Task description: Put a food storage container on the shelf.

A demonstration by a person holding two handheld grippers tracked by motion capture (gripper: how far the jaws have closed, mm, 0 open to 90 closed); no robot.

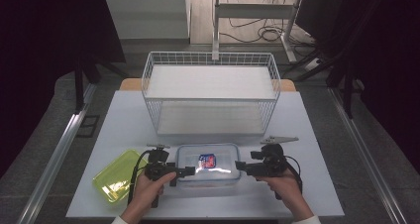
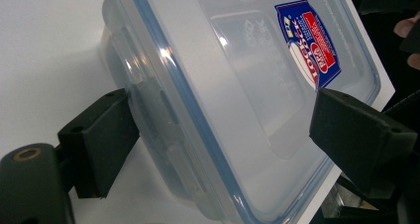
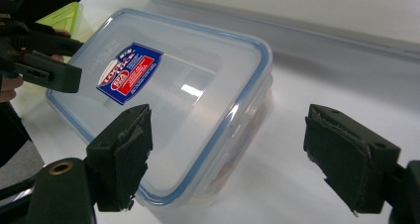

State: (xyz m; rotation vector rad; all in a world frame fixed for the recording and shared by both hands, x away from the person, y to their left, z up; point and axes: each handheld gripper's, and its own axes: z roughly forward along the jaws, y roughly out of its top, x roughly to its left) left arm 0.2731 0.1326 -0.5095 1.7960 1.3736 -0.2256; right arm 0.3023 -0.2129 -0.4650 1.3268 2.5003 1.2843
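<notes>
A clear plastic food container (image 1: 208,165) with a blue-rimmed lid and a red and blue label lies on the white table near the front edge. My left gripper (image 1: 189,171) stands open at its left end. In the left gripper view (image 2: 223,130) one jaw rests beside the side latch flap and the other hovers over the lid (image 2: 237,70). My right gripper (image 1: 238,165) is open at the container's right end. In the right gripper view (image 3: 230,144) one jaw stands over the lid's near corner and the other over bare table beside the container (image 3: 168,105).
A shallow yellow-green tray (image 1: 116,182) lies at the front left, beside the left hand. A white wire basket (image 1: 210,92) with a white floor stands behind the container, mid-table. Table edges run close to both hands at the front.
</notes>
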